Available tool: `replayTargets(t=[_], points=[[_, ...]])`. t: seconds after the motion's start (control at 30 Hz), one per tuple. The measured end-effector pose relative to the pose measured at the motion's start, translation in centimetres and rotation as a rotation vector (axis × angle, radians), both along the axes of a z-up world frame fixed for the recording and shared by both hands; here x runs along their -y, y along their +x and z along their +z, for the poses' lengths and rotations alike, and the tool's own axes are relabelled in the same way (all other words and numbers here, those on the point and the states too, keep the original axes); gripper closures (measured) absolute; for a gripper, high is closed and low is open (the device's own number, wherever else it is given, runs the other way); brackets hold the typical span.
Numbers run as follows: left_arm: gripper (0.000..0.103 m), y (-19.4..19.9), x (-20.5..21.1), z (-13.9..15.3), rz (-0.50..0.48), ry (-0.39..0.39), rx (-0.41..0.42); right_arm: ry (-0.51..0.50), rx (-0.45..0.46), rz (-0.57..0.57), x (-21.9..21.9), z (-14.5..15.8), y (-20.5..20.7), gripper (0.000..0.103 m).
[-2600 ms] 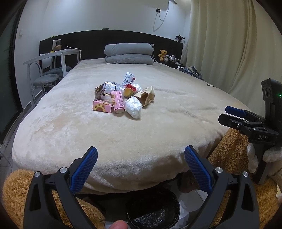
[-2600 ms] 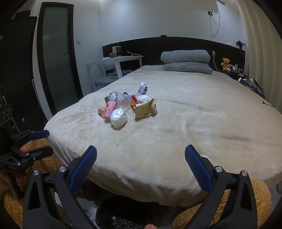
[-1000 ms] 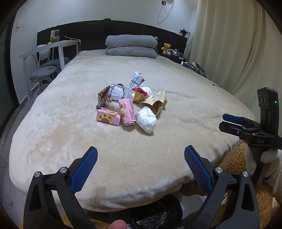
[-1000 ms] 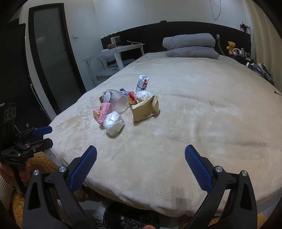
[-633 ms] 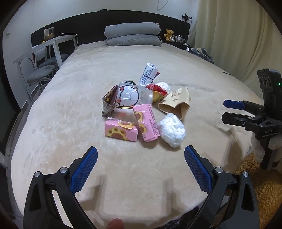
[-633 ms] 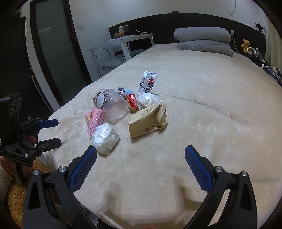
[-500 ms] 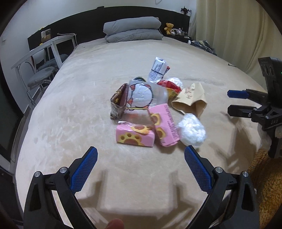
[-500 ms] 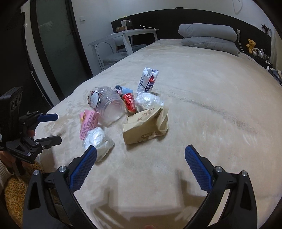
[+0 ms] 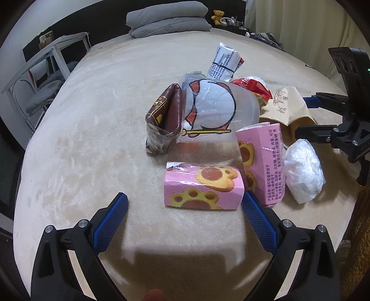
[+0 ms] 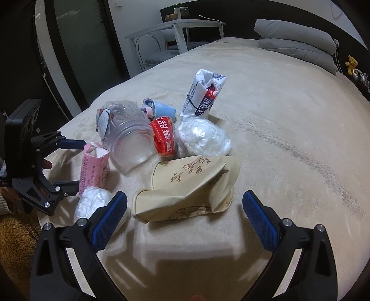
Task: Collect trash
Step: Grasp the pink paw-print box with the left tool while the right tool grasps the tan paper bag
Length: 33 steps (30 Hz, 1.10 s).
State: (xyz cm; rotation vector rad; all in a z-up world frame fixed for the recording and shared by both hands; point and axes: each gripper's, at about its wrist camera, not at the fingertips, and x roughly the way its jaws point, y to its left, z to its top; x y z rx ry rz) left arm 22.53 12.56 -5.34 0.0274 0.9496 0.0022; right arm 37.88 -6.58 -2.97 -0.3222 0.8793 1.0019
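The approach to the first pick is judged to be in hand. The left claw (image 9: pixel 185 208) is held wide open, low over the beige bed (image 9: pixel 92 129), with the pink paw-print snack box (image 9: pixel 203 188) lying between its blue pads (image 9: pixel 259 220) — closing is called for next. The right claw (image 10: pixel 185 208) is likewise spread open, just short of the crumpled tan paper bag (image 10: pixel 187 187) at the near right of the trash pile.

The trash sits heaped on the bed (image 9: pixel 92 115), near its foot. Nearest lies a paw-print box (image 9: pixel 203 187), with a taller box (image 9: pixel 263 162) touching its right side and a wadded bag (image 9: pixel 303 171) right of that. Behind them a plastic jar (image 9: pixel 217 111) lies on its side, a wrapper (image 9: pixel 164 122) against its left. A paper bag (image 10: pixel 189 187) lies right of the jar. Pillows (image 9: pixel 166 18) are stacked at the far end.
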Motion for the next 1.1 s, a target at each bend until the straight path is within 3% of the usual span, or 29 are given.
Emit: replayTargets(t=[0.2, 0.37, 0.47, 0.63, 0.77, 1.1], points=[[0.006, 0.9, -0.1, -0.2, 0.022, 0.032, 0.002, -0.002, 0.007, 0.011, 0.1, -0.6, 0.1, 0.004], [0.007, 1.3, -0.2, -0.2, 0.028, 0.009, 0.002, 0.036, 0.003, 0.017, 0.6, -0.2, -0.1, 0.004], [0.017, 1.2, -0.4, -0.1, 0.034, 0.0, 0.002, 0.051, 0.004, 0.045, 1.0, 0.0, -0.5, 0.008], [0.043, 1.1, -0.4, 0.2, 0.047, 0.006, 0.011, 0.049, 0.011, 0.042, 0.9, 0.3, -0.4, 0.029], [0.043, 1.0, -0.1, 0.6, 0.052, 0.012, 0.02, 0.061, 0.039, 0.026, 1.3, 1.1, -0.7, 0.038], [0.043, -1.5, 1.0, 3.7, 0.105, -0.031, 0.122, 0.13, 0.036, -0.048, 4.0, 3.1, -1.8, 0.04]])
